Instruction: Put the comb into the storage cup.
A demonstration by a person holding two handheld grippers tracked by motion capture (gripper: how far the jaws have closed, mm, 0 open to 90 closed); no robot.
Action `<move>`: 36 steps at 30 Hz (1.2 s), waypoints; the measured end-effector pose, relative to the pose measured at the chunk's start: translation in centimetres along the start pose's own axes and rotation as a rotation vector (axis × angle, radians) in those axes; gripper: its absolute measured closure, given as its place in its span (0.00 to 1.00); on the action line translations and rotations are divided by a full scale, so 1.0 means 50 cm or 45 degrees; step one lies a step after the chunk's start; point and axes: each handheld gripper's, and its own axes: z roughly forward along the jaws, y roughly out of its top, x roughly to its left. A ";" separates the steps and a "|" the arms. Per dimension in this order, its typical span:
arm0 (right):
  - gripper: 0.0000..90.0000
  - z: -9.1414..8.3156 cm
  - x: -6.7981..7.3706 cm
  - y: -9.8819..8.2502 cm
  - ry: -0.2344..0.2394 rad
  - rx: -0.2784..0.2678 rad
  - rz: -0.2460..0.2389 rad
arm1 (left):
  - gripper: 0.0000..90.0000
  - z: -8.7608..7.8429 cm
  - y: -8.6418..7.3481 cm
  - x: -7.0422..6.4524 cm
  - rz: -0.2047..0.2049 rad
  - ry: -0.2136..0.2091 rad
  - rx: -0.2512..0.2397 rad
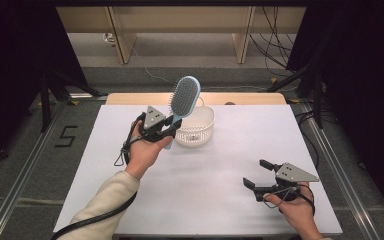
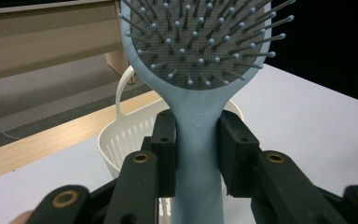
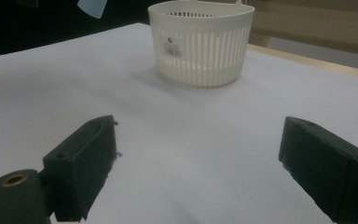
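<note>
**Hairbrush held aloft over basket; right gripper idle**

The left gripper [image 1: 171, 126], just left of centre in the high view, had its two black jaws closed on the handle of a pale blue plastic paddle hairbrush [image 1: 184, 96]. The brush stood nearly upright, head tilted toward the upper right of the frame, grey bristle pad facing the camera. In the left gripper view the handle [image 2: 198, 154] ran straight up between the jaws, both pads pressed against its sides, with the bristled head filling the top centre.

A white slotted plastic basket with a thin loop handle [image 1: 196, 131] sat on the white tabletop [image 1: 220, 175] just right of the left gripper, above mid-frame. The brush head was above the basket's far left rim, clear of it.

The right gripper [image 1: 259, 174], lower right of the high view, was low over the table, well apart from the basket. Its jaws stood wide open and held nothing; the right gripper view showed bare table between them and the basket [image 3: 202, 44] at upper centre.
</note>
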 end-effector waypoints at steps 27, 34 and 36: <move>0.13 0.000 0.000 0.000 0.000 -0.004 0.002 | 0.77 0.018 0.021 -0.002 0.011 0.001 -0.007; 0.13 0.000 0.000 0.000 0.000 -0.003 0.003 | 0.77 0.023 0.027 -0.003 0.014 0.001 -0.011; 0.13 0.000 0.000 0.000 0.000 -0.005 0.004 | 0.77 0.024 0.029 -0.004 0.015 0.000 -0.012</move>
